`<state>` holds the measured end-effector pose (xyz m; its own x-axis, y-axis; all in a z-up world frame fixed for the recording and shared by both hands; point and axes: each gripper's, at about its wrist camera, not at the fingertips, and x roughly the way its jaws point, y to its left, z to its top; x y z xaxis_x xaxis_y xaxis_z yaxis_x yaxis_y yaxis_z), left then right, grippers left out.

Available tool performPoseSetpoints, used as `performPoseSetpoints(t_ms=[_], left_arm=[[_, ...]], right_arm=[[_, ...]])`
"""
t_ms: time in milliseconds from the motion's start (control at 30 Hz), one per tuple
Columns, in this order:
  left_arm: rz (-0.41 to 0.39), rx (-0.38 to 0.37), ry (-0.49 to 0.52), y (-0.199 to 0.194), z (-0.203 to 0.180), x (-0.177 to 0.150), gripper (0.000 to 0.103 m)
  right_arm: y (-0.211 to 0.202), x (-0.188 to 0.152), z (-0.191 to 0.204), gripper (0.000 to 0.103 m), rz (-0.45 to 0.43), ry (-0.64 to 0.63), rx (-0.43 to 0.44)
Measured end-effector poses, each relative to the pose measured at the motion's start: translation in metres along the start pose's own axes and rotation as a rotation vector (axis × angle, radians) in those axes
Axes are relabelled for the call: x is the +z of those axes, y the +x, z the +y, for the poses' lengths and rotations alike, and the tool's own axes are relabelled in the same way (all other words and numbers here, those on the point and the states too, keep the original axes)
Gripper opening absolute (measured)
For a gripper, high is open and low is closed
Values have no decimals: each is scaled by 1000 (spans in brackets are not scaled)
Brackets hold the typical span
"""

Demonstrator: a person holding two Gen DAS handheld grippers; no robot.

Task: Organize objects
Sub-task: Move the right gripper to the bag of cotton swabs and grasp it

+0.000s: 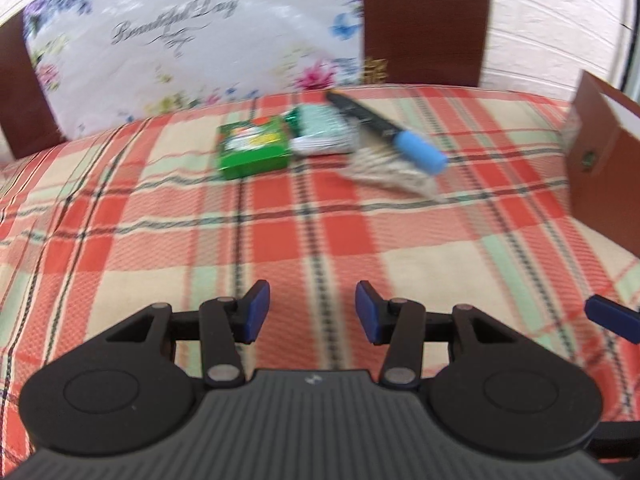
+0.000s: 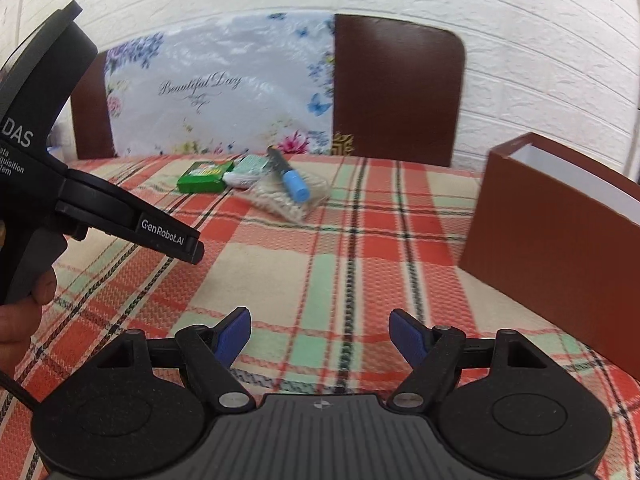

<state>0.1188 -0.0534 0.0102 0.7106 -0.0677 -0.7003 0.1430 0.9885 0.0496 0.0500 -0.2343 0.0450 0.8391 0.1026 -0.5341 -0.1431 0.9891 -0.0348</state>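
Observation:
A green box (image 1: 254,147) (image 2: 205,177), a white-green packet (image 1: 324,130) (image 2: 248,172), a black marker with a blue cap (image 1: 386,132) (image 2: 289,179) and a clear bag of pale sticks (image 1: 390,172) (image 2: 288,198) lie together at the far side of the plaid table. The marker rests on the bag. My left gripper (image 1: 312,311) is open and empty above the cloth, well short of them. My right gripper (image 2: 320,338) is open and empty too. The left gripper's body (image 2: 80,200) shows at the left of the right wrist view.
An open brown box (image 2: 552,248) (image 1: 600,164) with a white inside stands at the table's right. Two brown chair backs (image 2: 396,88) and a floral bag (image 2: 216,92) stand behind the far edge, before a white brick wall.

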Motion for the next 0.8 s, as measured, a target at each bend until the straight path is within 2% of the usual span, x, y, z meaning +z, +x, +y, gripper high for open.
performPoseSetpoints(t_ms=[133,267,367,400,433,500,733,800], left_arm=[[-24,19,-19,8,19,-1,58],[-68,39,-9,18,32,1,62],[-143,42,-21,29,48,-5,77],[-161,20,-52,30,55,-7,81],[-170,-8,-88,30,62,-8,80],[-185,-18,-115,30,66,-7,80],[-207,-26,-113,31,64,-9,82],[-208,-29,-114,32,64,-10,82]], right_arm=[[17,3,12,74,26,-38,14],[32,8,17,73,35,-59,31],[49,19,19,72,23,-83,35],[56,24,19,72,21,-85,37],[62,28,15,72,19,-84,41],[77,38,12,72,15,-80,40],[127,69,4,71,12,-98,88],[136,73,4,42,17,-89,127]])
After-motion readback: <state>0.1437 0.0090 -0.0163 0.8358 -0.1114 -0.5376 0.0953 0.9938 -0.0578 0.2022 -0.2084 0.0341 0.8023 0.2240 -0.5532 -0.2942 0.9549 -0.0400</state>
